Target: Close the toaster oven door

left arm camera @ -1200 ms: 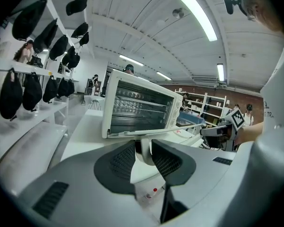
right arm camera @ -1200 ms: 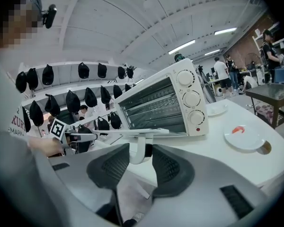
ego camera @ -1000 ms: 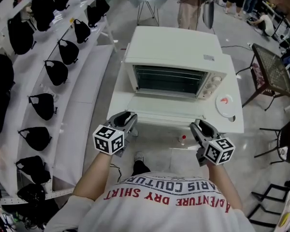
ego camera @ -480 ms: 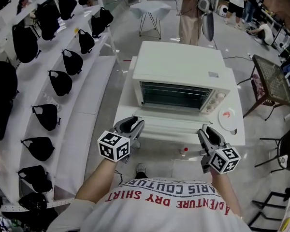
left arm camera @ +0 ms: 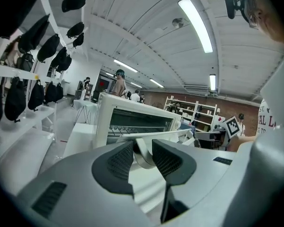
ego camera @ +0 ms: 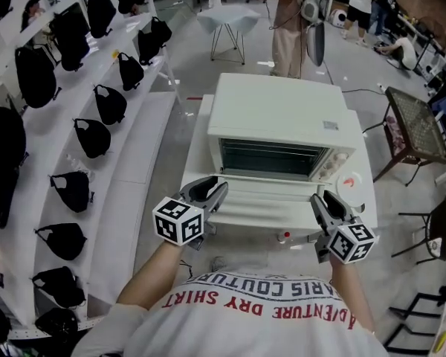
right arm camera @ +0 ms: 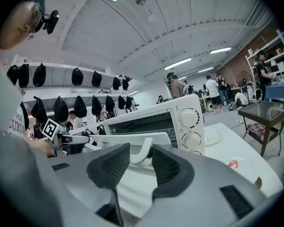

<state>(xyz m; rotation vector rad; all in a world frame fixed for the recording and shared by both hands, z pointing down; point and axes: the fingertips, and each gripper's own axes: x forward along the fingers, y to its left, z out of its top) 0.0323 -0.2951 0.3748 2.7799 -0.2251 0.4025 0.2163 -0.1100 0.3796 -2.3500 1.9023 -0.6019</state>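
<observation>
A white toaster oven (ego camera: 282, 117) stands on a white table (ego camera: 197, 143) with its door (ego camera: 267, 199) hinged down towards me and partly raised. My left gripper (ego camera: 212, 191) is shut on the left end of the door handle (left arm camera: 141, 151). The right gripper (ego camera: 321, 201) is shut on the handle's right end (right arm camera: 143, 150), and its jaws have just closed a little further. In the left gripper view the oven (left arm camera: 132, 119) shows its wire rack behind the lifted door. The right gripper view shows the oven's knobs (right arm camera: 188, 126).
A white plate (ego camera: 349, 184) lies on the table right of the oven. Shelves with black bags (ego camera: 89, 136) run along the left. A dark mesh side table (ego camera: 416, 121) stands at the right. People (ego camera: 290, 21) stand behind the oven.
Both grippers have risen and moved towards the oven, keeping hold of the handle. The door's front edge has come up from lying flat.
</observation>
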